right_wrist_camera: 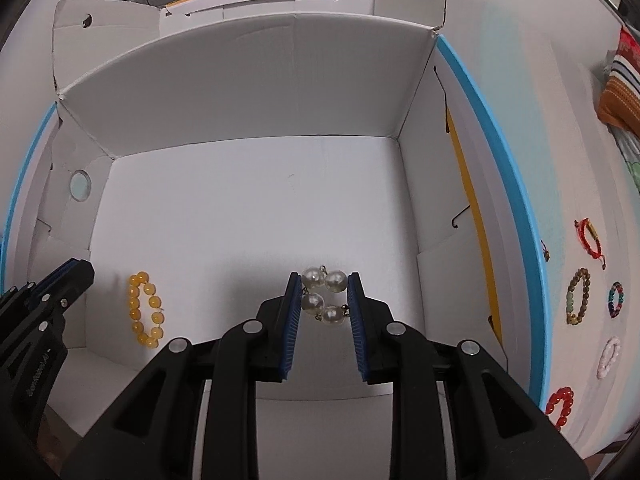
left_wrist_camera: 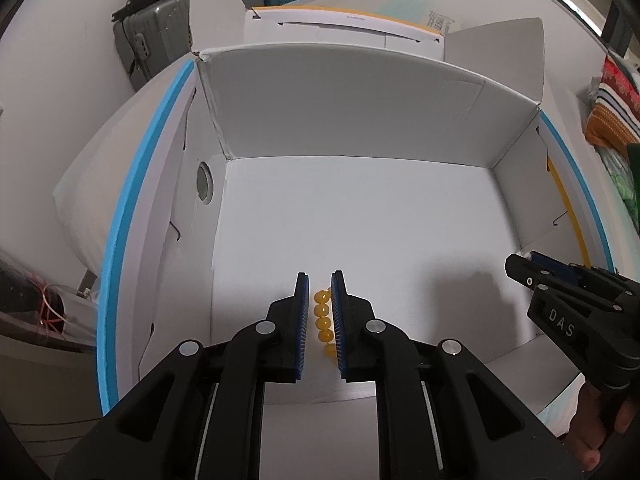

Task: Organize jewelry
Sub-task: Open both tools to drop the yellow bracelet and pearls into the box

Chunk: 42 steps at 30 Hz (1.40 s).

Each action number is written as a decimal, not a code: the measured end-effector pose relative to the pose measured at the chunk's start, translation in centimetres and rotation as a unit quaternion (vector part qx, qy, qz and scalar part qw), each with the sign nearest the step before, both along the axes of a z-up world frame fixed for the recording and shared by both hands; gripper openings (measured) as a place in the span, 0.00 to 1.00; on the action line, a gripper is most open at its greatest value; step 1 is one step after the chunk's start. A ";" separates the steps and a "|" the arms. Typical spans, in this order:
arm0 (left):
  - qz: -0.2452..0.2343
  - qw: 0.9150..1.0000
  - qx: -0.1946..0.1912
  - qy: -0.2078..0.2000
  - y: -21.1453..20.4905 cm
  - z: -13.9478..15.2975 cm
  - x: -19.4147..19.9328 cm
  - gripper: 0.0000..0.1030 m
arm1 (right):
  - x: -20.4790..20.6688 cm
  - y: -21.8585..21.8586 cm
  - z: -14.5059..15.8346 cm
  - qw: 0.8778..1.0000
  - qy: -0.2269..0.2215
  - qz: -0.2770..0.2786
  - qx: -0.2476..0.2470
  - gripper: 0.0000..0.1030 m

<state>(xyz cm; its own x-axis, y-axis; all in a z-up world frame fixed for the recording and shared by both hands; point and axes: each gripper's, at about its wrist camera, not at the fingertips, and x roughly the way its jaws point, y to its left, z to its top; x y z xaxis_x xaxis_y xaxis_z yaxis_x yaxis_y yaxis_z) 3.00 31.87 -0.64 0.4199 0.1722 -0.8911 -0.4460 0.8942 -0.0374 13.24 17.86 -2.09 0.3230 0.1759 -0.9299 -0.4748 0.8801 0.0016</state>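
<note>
jewelry going into the box
right gripper [right_wrist_camera: 323,304] clamps a pearl bracelet [right_wrist_camera: 323,297]; left gripper [left_wrist_camera: 320,322], seemingly parted, straddles the yellow bracelet [right_wrist_camera: 146,309] in the box [right_wrist_camera: 248,92]. five bracelets [right_wrist_camera: 578,295] wait at 3 o'clock.

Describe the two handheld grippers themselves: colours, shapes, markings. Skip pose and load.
Both are matte black plastic with angular linkage arms joined by round silver pivot pins. The left gripper and right gripper each carry two flat fingers faced with ribbed blue pads. Seen from the left wrist view, the right gripper's side bears white letters "DAS". A bare hand grips its handle; no cables or sleeve show.
</note>
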 end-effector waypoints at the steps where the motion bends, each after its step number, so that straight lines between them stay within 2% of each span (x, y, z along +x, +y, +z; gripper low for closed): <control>1: 0.001 1.000 0.002 -0.003 0.0 0.1 -0.1 0.19 | -0.1 -0.1 0.1 1.000 -0.003 0.001 0.000 0.24; 2: 0.002 1.000 0.003 -0.004 0.0 0.2 -0.2 0.25 | -0.1 -0.1 0.3 1.000 -0.005 0.003 0.001 0.25; 4: 0.006 1.000 0.005 -0.012 0.0 0.8 -0.7 0.30 | -0.5 -0.3 1.0 1.000 -0.013 0.005 0.006 0.38; 6: 0.009 1.000 0.009 -0.017 -0.1 1.2 -1.0 0.42 | -0.9 -0.7 2.0 0.999 -0.027 0.006 0.016 0.46; 8: 0.013 0.999 0.017 -0.024 -0.3 1.7 -1.4 0.49 | -1.2 -1.0 2.9 0.999 -0.036 0.004 0.022 0.51; 10: 0.013 0.999 0.020 -0.031 -0.4 2.2 -1.7 0.55 | -1.6 -1.4 3.8 0.999 -0.047 0.003 0.028 0.60; 14: 0.012 0.998 0.036 -0.044 -1.2 3.3 -2.1 0.74 | -2.3 -2.8 5.6 0.997 -0.072 -0.006 0.039 0.74; 16: 0.011 0.998 0.040 -0.052 -1.8 3.8 -2.1 0.79 | -2.6 -3.7 6.4 0.995 -0.087 -0.013 0.044 0.81; 18: 0.006 0.997 0.045 -0.058 -2.5 4.2 -2.3 0.87 | -2.8 -4.7 7.0 0.994 -0.098 -0.022 0.049 0.85; 26: -0.017 0.995 0.059 -0.084 -6.3 5.9 -2.5 0.94 | -3.6 -10.0 9.3 0.987 -0.134 -0.058 0.059 0.91; 34: -0.068 0.991 0.060 -0.102 -12.5 6.8 -1.1 0.94 | -4.2 -17.2 10.8 0.980 -0.158 -0.102 0.059 0.91; 42: -0.130 0.983 0.054 -0.114 -19.6 7.1 0.6 0.94 | -4.0 -25.3 11.1 0.972 -0.164 -0.159 0.050 0.91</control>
<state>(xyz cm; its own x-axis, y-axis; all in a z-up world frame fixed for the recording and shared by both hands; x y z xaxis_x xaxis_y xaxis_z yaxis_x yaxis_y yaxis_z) 3.64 12.27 6.43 0.6491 0.1211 -0.7510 -0.1927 0.9812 -0.0082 9.22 -7.48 9.03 0.6523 0.1031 -0.7509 -0.1678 0.9858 -0.0104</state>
